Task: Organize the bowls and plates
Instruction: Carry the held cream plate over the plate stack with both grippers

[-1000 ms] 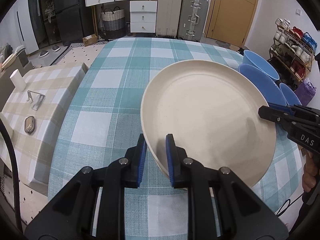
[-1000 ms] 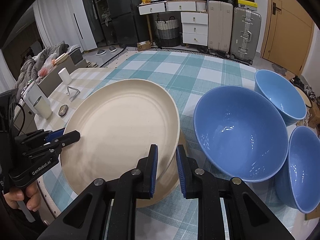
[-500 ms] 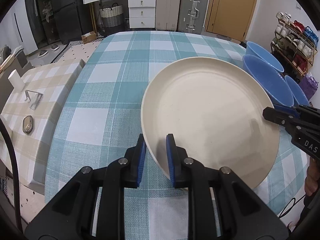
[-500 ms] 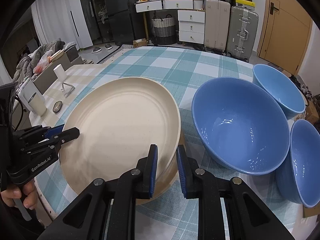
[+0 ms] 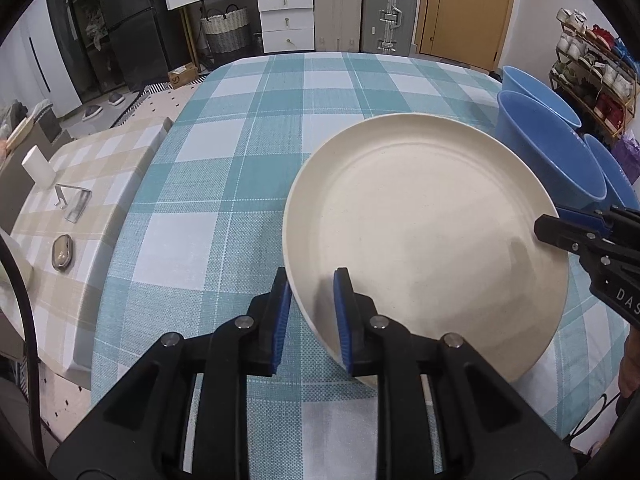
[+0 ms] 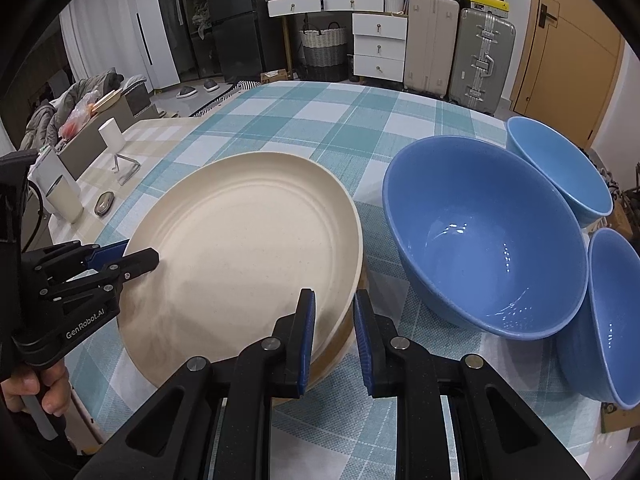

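- Left wrist view had my left hand-held gripper [image 5: 308, 312] nipped nearly closed on the near-left rim of the cream plate [image 5: 424, 236], one pad outside, one inside.
- My right hand-held gripper [image 6: 334, 332] pinched the opposite rim the same way, so the plate spanned straight between my two hands.
- It hung tilted, low over a second cream plate [image 6: 340, 354] lying on the checked tabletop [image 5: 248, 168]; only an edge of that one peeked out below.
- Setting down looked like the coming move, I judged, straight down with neither hand nearer.
- Three blue bowls crowded my right side, the large blue bowl [image 6: 484, 236] just beside the plate's edge; that was the one to mind.
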Demonstrator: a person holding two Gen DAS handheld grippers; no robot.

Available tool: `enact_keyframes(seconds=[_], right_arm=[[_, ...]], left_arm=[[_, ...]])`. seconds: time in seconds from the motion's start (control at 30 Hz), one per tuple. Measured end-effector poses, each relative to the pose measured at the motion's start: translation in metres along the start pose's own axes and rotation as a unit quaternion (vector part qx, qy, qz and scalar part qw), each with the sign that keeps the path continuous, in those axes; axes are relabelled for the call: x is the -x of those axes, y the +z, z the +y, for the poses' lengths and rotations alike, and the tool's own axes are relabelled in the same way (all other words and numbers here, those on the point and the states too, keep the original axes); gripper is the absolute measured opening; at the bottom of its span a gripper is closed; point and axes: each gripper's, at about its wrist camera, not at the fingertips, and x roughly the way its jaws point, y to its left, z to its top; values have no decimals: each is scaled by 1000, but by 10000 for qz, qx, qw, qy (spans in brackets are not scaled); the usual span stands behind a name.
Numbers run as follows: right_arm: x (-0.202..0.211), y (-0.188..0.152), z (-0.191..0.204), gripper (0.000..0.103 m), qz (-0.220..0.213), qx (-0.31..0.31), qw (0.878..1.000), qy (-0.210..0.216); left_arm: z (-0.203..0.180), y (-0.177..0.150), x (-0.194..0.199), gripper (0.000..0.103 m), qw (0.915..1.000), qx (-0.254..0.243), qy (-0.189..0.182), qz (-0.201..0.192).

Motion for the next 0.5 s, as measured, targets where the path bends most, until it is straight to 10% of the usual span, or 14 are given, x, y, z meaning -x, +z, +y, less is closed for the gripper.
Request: enact_keyframes(seconds=[0.5], right_arm=[[-7, -7, 7, 21, -94, 151, 9994, -282]], left_arm=[[-10, -5, -6, 19, 9996, -184, 218, 1]])
